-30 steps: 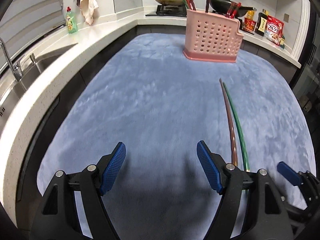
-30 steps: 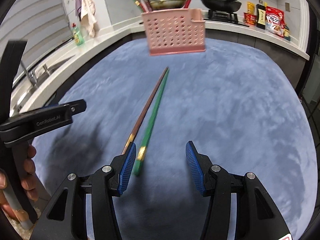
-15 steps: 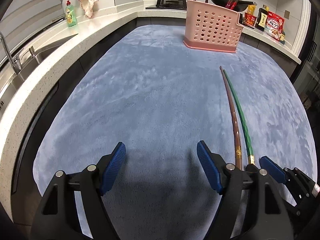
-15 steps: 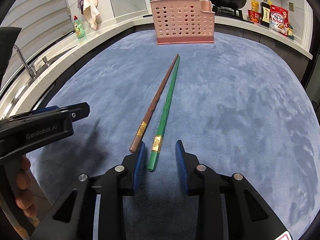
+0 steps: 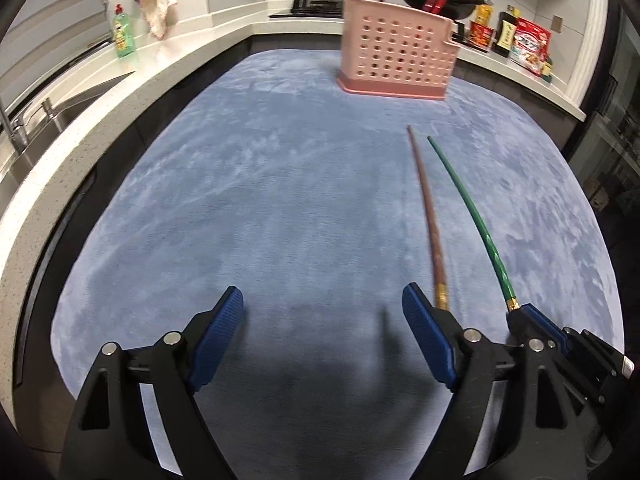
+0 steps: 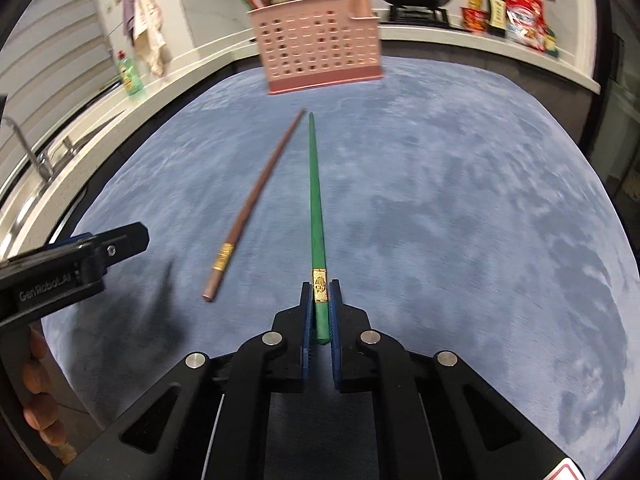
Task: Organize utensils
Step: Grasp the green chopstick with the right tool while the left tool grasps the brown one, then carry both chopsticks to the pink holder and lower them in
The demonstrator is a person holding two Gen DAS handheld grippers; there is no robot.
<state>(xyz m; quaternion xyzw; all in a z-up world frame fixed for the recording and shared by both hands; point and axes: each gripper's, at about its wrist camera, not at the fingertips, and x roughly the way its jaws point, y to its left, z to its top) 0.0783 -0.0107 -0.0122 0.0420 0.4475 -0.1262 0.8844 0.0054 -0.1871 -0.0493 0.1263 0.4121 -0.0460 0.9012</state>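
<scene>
A: Nearest the lens in the right wrist view, the right hand-held gripper (image 6: 320,308) has just been closing, and its blue pads now pinch the butt end of the green chopstick (image 6: 315,200), just behind the gold band

B: And the left hand-held gripper (image 5: 322,336)?

A: Its jaws have just been opening wider and stand apart over bare blue mat (image 5: 260,184) with nothing between them, at the lower middle of the left wrist frame

B: What about the other stick?

A: The brown chopstick (image 6: 256,204) lies loose on the mat, left of the green one, ungripped. Its thick end sits toward the lower left, its tip toward the upper middle

B: Which way does the green one run?

A: Its long axis runs almost straight up the frame from the pads, thin tip aimed at the pink utensil holder (image 6: 316,50) but stopping short of it. Whether the tip rests on the mat cannot be told

B: So how far along would one judge the tidying?

A: Well on, it seems. The holder at the top of the frame already has several chopsticks standing in it. These two look like what is left: the green one is gripped but not yet stowed, the brown one untouched. Behind the holder, the counter (image 6: 480,42) carries pans and packets
</scene>
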